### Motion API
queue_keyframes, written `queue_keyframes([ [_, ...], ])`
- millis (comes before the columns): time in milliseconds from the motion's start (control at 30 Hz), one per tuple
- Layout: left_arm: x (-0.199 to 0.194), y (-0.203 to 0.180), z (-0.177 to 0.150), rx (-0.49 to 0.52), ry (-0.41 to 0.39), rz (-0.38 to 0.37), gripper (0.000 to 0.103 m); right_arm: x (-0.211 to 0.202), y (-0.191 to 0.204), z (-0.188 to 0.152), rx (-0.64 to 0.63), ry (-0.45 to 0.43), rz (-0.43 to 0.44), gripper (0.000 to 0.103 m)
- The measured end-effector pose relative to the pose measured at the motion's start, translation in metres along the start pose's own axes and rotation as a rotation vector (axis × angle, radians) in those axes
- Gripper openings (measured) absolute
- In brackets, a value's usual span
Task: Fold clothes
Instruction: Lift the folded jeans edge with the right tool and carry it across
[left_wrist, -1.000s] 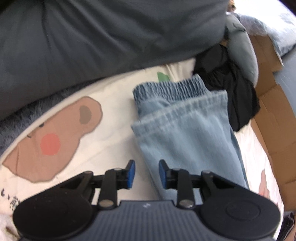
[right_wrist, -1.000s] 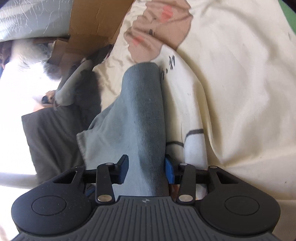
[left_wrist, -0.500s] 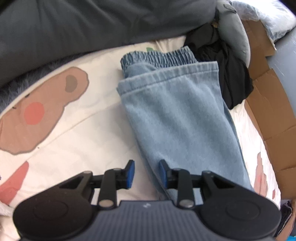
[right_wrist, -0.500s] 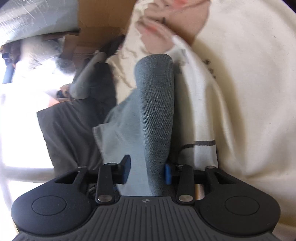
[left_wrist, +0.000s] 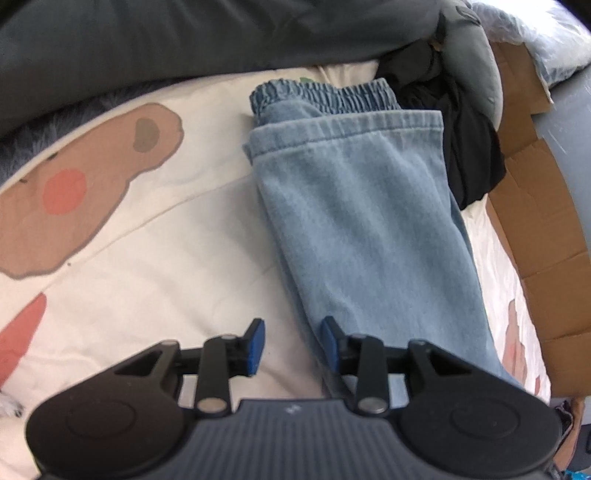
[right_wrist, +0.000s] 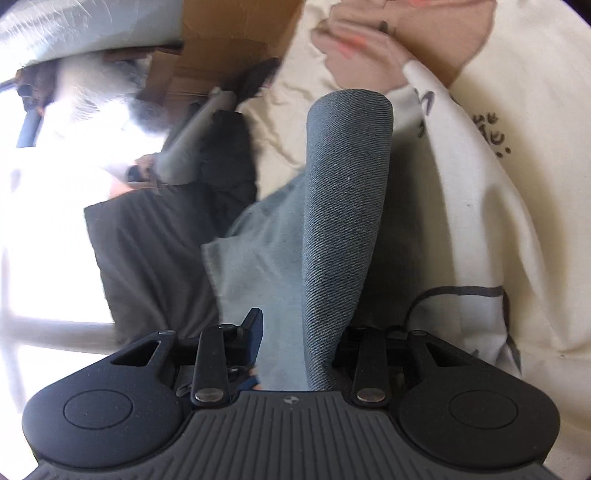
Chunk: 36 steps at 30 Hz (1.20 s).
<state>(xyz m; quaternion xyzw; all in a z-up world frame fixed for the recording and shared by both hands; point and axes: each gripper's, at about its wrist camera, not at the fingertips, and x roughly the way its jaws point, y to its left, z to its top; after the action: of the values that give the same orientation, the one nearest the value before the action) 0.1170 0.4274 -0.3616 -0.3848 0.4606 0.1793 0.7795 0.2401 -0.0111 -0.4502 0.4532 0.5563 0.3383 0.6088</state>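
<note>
Right claw (right_wrist: 295, 341) grips folded light-blue jeans (left_wrist: 364, 206); left claw (left_wrist: 291, 345) released.

cream cartoon-print bedsheet (left_wrist: 155, 266); folded jeans (left_wrist: 365, 221), black garment (left_wrist: 469, 147) on it.

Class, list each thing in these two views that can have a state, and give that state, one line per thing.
Jeans: folded in half, leg hem laid just short of the elastic waistband, flat on the bedsheet.
Left gripper: open, empty, at the jeans' near left edge.
Right gripper: fingers either side of the jeans' fold; grip unclear.
Black garment: crumpled, unfolded.
Cardboard box: flaps open.
</note>
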Motion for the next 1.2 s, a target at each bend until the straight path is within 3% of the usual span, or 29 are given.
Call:
queue_keyframes([
  [33, 0.001, 0.001, -0.001, -0.008, 0.001, -0.004, 0.036, 0.004, -0.004, 0.0, 0.011, 0.007, -0.023, 0.037],
  [67, 0.002, 0.002, -0.002, -0.017, 0.002, -0.009, 0.036, 0.008, -0.007, 0.0, 0.02, 0.013, -0.046, 0.03],
  [100, 0.002, 0.002, -0.003, -0.018, 0.002, -0.011, 0.036, 0.012, -0.01, 0.001, 0.03, 0.02, -0.069, 0.008],
  [133, 0.002, 0.002, -0.004, -0.018, 0.003, -0.013, 0.036, 0.012, -0.008, -0.001, 0.022, 0.013, -0.088, 0.007],
  [367, -0.002, 0.004, -0.007, -0.014, 0.001, -0.013, 0.037, 0.002, 0.032, -0.002, -0.044, -0.008, -0.082, 0.005],
  [733, -0.012, 0.0, -0.016, -0.023, -0.002, -0.008, 0.037, -0.034, 0.057, 0.007, -0.052, 0.0, -0.11, 0.005],
  [1033, -0.014, -0.007, -0.022, -0.027, -0.002, -0.012, 0.037, -0.09, 0.048, 0.03, -0.028, 0.038, -0.204, 0.004],
  [1200, -0.016, -0.012, -0.031, -0.081, -0.001, -0.063, 0.037, -0.133, 0.043, 0.039, -0.016, 0.02, -0.264, 0.005],
])
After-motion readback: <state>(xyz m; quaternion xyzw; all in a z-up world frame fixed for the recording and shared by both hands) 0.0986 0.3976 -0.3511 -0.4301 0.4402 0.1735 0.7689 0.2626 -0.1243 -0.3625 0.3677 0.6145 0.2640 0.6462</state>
